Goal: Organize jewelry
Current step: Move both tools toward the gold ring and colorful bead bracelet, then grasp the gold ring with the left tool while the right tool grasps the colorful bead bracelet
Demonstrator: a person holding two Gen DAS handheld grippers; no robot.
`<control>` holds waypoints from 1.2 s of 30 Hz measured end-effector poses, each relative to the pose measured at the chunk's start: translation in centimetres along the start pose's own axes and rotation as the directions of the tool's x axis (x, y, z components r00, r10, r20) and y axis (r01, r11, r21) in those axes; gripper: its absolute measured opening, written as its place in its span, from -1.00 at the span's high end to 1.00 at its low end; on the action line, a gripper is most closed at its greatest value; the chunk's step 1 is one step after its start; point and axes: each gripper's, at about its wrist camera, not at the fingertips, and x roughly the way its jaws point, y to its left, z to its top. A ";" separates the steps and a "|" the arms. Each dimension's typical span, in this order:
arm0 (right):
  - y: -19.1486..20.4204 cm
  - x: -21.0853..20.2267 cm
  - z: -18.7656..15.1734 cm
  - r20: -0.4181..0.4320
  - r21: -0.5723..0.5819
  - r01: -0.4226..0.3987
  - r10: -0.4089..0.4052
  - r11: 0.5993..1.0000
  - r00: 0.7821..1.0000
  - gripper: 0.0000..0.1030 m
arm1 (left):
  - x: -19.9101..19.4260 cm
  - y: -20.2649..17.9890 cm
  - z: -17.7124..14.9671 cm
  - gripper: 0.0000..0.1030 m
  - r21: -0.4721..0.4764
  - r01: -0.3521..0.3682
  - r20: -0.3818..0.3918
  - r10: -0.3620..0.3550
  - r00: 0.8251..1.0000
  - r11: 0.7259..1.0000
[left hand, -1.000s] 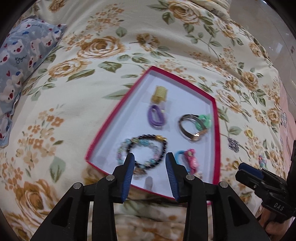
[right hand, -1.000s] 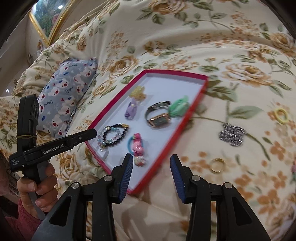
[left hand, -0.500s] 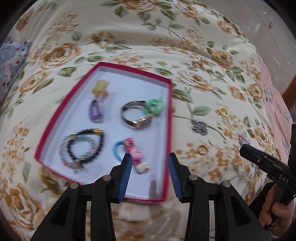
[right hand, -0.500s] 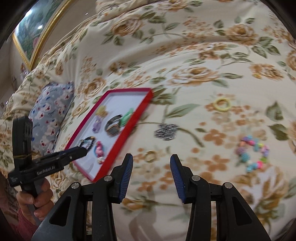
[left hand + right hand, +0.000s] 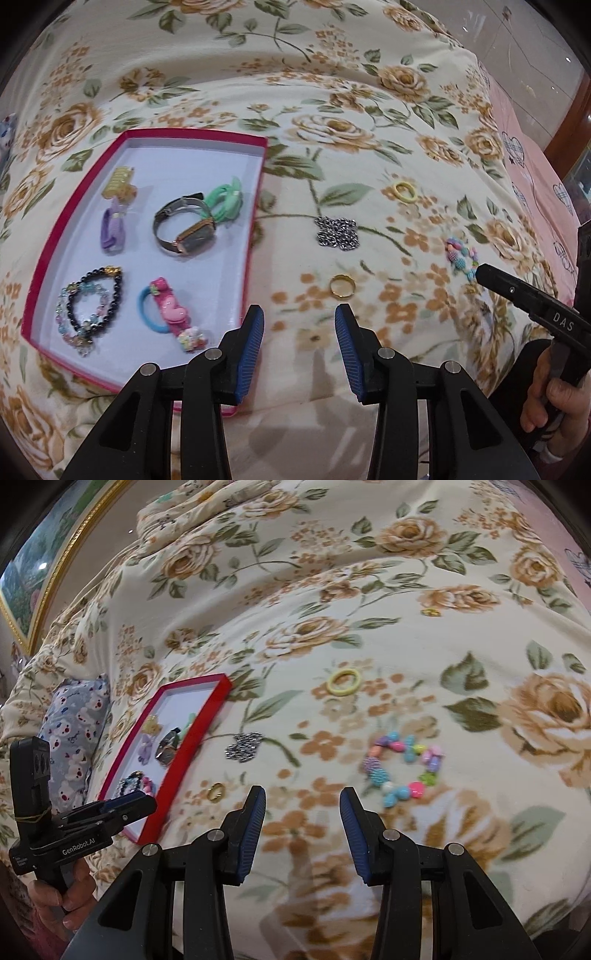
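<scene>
One red tray (image 5: 255,206) w/ white lining sits on the floral bedspread (image 5: 332,74). Inside: 7 pcs. 1 gold claw clip (image 5: 119,181), 1 purple hair tie (image 5: 112,230), 1 wristwatch (image 5: 184,230), 1 green scrunchie (image 5: 224,201) touching the watch, 2 beaded bracelets (image 5: 88,308) overlapping (one dark, one pastel), 1 blue hair tie w/ pink heart charm (image 5: 168,314).

Loose on the bedspread, right of tray: 4 pcs. 1 silver clover brooch (image 5: 336,233), 1 gold ring (image 5: 342,285), 1 yellow hair ring (image 5: 405,191), 1 pastel bead bracelet (image 5: 404,770).

Left gripper (image 5: 299,341): fingers spread, nothing between them, above bedspread just right of tray's near corner, gold ring just ahead. Right gripper (image 5: 303,821): fingers also spread & empty, above bedspread, pastel bead bracelet just ahead to the right. 1 bear-print pillow (image 5: 74,731) lies beyond the tray on its far side.
</scene>
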 end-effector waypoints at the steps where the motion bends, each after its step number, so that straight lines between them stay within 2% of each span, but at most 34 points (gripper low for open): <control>1: -0.3 -0.1 0.0 0.002 0.003 0.010 -0.010 1.000 1.000 0.15 | 0.2 -0.1 0.1 0.22 0.002 0.000 -0.003 0.000 1.000 1.000; 5: -1.2 -0.3 0.1 0.012 0.010 0.040 -0.041 0.999 0.999 0.05 | 1.1 -0.9 0.6 0.20 0.010 0.000 -0.010 0.001 1.000 1.000; 10: -1.9 -0.3 0.3 0.022 0.001 0.090 -0.090 0.996 0.996 0.03 | 2.4 -1.9 1.0 0.12 0.026 -0.005 -0.019 0.006 1.000 1.000; 14: -1.5 -0.1 0.3 0.042 -0.041 0.160 -0.158 0.986 0.987 -0.15 | 4.0 -2.4 1.3 0.07 0.025 -0.008 -0.032 0.009 0.999 1.000; 17: -1.7 0.4 0.3 0.043 -0.040 0.172 -0.170 0.984 0.984 -0.18 | 5.3 -2.9 1.4 0.06 0.031 -0.024 -0.039 0.025 0.999 0.999; 23: -2.2 1.7 0.5 0.043 -0.060 0.253 -0.251 0.966 0.967 -0.29 | 7.4 -3.8 1.5 0.06 0.052 -0.025 -0.057 0.028 0.998 0.998; 30: -3.6 3.5 0.5 -0.005 -0.019 0.242 -0.242 0.970 0.970 -0.31 | 9.2 -3.9 2.0 0.07 0.066 -0.030 -0.062 0.034 0.998 0.997; 31: -3.8 3.5 0.6 -0.004 -0.006 0.232 -0.233 0.973 0.973 -0.33 | 9.2 -3.9 1.9 0.09 0.069 -0.031 -0.059 0.035 0.998 0.997; 33: -3.8 3.6 0.7 -0.002 -0.008 0.233 -0.233 0.972 0.972 -0.33 | 9.4 -4.0 1.9 0.27 0.078 -0.029 -0.054 0.033 0.998 0.997; 34: -3.8 3.8 0.7 -0.003 -0.013 0.240 -0.240 0.971 0.971 -0.28 | 9.4 -4.1 1.8 0.32 0.080 -0.027 -0.053 0.031 0.998 0.996; 35: -3.8 4.0 0.6 -0.005 -0.021 0.247 -0.247 0.969 0.969 -0.28 | 9.4 -4.2 1.8 0.42 0.085 -0.025 -0.052 0.030 0.998 0.996; 36: -3.7 4.2 0.6 -0.003 -0.029 0.260 -0.260 0.965 0.966 -0.17 | 9.5 -4.3 1.9 0.56 0.091 -0.025 -0.049 0.029 0.998 0.996</control>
